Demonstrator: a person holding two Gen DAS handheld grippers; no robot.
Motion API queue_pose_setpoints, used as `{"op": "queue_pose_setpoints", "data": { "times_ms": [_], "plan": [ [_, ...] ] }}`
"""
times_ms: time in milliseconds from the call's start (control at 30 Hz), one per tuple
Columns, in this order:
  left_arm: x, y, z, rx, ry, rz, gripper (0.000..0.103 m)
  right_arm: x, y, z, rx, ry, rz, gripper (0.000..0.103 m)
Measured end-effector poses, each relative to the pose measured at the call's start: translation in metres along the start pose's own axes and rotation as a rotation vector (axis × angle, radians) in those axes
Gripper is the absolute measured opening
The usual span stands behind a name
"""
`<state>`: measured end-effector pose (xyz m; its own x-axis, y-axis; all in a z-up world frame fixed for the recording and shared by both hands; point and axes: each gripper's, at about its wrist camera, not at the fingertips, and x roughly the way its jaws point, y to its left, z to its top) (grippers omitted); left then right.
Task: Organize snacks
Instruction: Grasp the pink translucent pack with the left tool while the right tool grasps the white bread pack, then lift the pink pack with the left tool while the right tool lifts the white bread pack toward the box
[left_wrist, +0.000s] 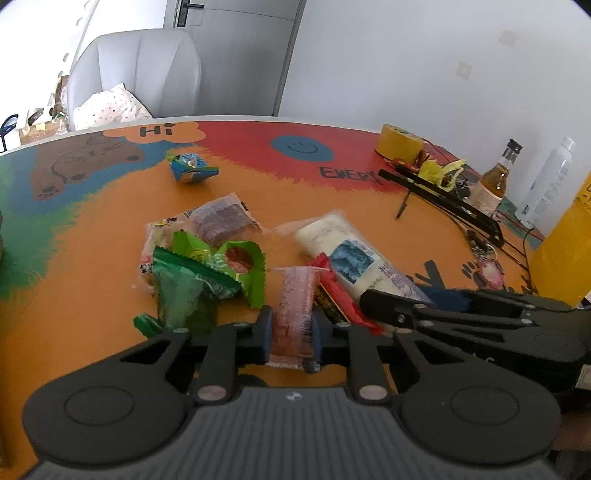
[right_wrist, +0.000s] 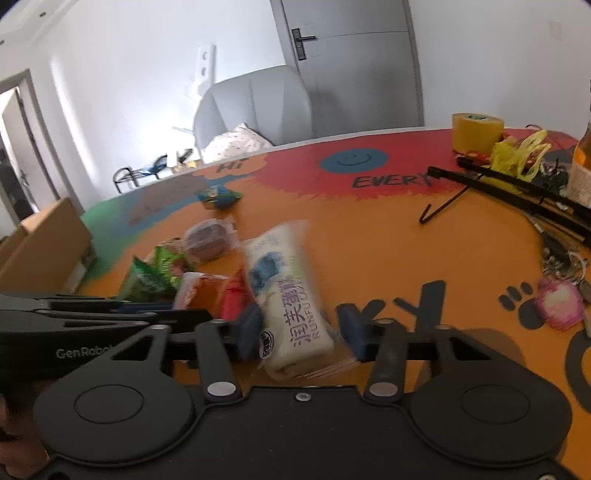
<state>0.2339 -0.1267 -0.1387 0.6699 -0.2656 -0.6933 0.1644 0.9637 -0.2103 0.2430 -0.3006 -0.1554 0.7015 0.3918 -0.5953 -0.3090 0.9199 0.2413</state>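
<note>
Left wrist view showed the left gripper (left_wrist: 291, 332) squeezed on a pink snack pack (left_wrist: 295, 306) low over the orange table (left_wrist: 332, 206). Right next to it, the right gripper (right_wrist: 301, 328) had its fingers around a white wrapped roll (right_wrist: 284, 284), whether squeezing was blurry. Green snack bags (left_wrist: 199, 277) lay beside them

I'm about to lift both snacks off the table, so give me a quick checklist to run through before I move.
1. Left gripper shut on pink packet: ok.
2. Right gripper closed on white roll pack: cannot tell, the picture is blurred.
3. Red packet clear of the pink packet: not ok, they touch.
4. Grippers apart from each other: not ok, very close.
5. Cardboard box open to receive: cannot tell.
</note>
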Motion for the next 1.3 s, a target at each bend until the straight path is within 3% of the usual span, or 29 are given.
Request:
{"op": "queue_pose_setpoints", "data": {
  "times_ms": [500, 667, 833, 900, 967, 1067, 1300],
  "plan": [
    [-0.037, 0.001, 0.000, -0.010, -0.055, 0.005, 0.019, -0.027, 0.010, 0.002, 0.010, -0.077, 0.034, 0.013],
    [-0.044, 0.004, 0.000, -0.016, -0.068, 0.007, 0.019, -0.033, 0.013, 0.004, 0.004, -0.104, 0.041, 0.000],
    [-0.047, 0.006, -0.003, -0.022, -0.072, 0.011, 0.019, -0.033, 0.011, 0.002, 0.023, -0.071, 0.025, 0.000],
    [-0.047, 0.008, -0.005, -0.025, -0.066, 0.011, 0.019, -0.030, 0.010, 0.002, 0.036, -0.049, 0.012, 0.003],
    [-0.045, 0.009, -0.007, -0.028, -0.059, 0.011, 0.019, -0.029, 0.014, 0.000, 0.013, -0.041, 0.003, 0.025],
    [-0.042, 0.011, -0.007, -0.036, -0.050, 0.014, 0.019, -0.025, 0.022, 0.000, -0.026, -0.030, -0.007, 0.045],
    [-0.041, 0.020, -0.012, -0.059, -0.041, 0.018, 0.019, -0.008, 0.041, -0.006, -0.149, 0.041, -0.065, 0.054]
  ]
}}
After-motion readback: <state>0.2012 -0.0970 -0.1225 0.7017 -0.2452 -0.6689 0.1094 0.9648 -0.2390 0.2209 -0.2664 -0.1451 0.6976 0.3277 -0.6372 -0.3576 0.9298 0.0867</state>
